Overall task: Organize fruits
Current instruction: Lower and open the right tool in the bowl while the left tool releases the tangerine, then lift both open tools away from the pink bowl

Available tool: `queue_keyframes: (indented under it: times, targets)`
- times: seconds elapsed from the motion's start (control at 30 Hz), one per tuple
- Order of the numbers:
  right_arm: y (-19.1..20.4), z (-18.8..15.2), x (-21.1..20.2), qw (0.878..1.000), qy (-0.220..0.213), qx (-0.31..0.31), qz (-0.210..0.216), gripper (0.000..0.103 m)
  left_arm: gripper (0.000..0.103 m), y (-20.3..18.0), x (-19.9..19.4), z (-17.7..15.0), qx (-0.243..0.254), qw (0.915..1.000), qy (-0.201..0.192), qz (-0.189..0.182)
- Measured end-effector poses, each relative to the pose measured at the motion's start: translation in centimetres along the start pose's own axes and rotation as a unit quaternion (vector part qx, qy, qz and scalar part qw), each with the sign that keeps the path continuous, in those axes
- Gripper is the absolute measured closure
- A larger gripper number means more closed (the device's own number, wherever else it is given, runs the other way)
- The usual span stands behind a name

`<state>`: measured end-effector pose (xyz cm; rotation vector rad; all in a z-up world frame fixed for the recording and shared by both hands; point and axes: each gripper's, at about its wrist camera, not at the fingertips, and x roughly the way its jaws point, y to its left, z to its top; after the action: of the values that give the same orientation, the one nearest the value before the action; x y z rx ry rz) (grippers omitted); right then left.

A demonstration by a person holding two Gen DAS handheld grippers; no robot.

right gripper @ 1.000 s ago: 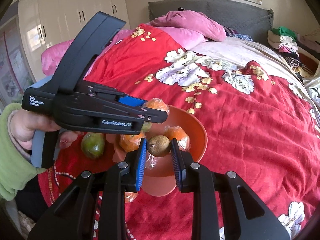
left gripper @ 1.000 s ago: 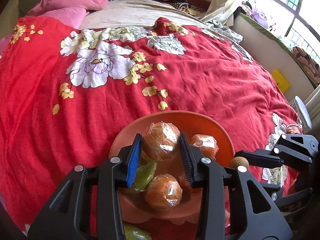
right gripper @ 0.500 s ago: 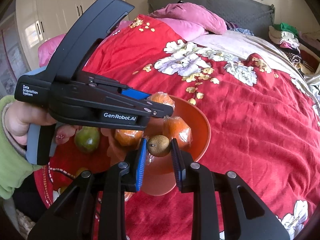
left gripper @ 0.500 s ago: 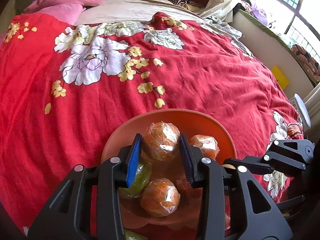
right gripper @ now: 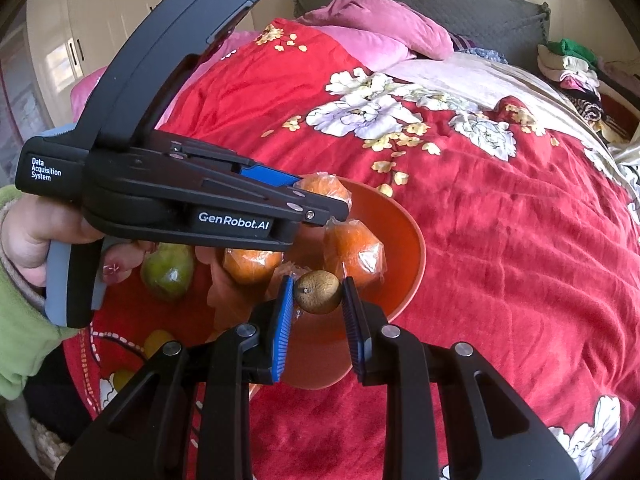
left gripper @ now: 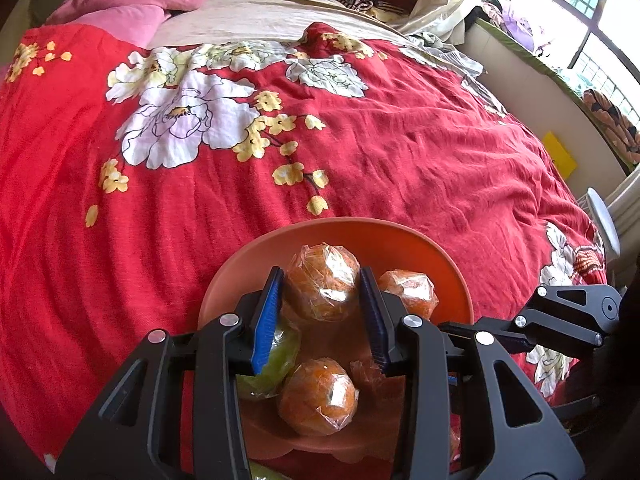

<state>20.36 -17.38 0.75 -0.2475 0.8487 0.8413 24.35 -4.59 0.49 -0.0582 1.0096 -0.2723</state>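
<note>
On left gripper point(right gripper: 320, 204): "GenRobot.AI", "Data Acquisition System"

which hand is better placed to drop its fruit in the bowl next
Probably the right. The right gripper holds a small brown fruit over the near side of the orange bowl, above a bare patch. The left gripper holds a wrapped orange above other fruit.

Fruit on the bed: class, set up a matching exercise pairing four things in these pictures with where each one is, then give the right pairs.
Things:
1. small brown fruit
2. wrapped orange
3. green fruit
4. orange bowl

Places:
A. on the red bedspread, holding oranges
B. between the left gripper's pads
C. outside the bowl, beside the person's hand
D. between the right gripper's pads

Pairs: 1-D, 2-B, 3-C, 4-A
</note>
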Motion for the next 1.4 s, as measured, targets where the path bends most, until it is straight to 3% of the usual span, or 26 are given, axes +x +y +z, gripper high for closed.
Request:
queue_keyframes:
  times: [0.33,0.8,1.03,1.4]
  targets:
    - [-0.1,0.0,-0.2,1.000,-0.004,0.004,-0.002,0.078,0.073,0.1,0.0,0.0,-0.001,1.0000,-0.001,0.000]
    - [-0.2,0.0,-0.8,1.000,-0.012,0.007,-0.002,0.065,0.072,0.4,-0.9,-0.2,-0.009,0.9999,-0.008,0.005]
    - [-0.2,0.0,-1.0,1.000,-0.015,0.008,-0.002,0.061,0.066,0.4,-1.6,-0.2,-0.011,0.9998,-0.013,0.007]
    - [-0.2,0.0,-1.4,1.000,-0.023,0.012,-0.004,0.047,0.054,0.5,-2.7,-0.2,-0.016,0.9995,-0.024,0.011]
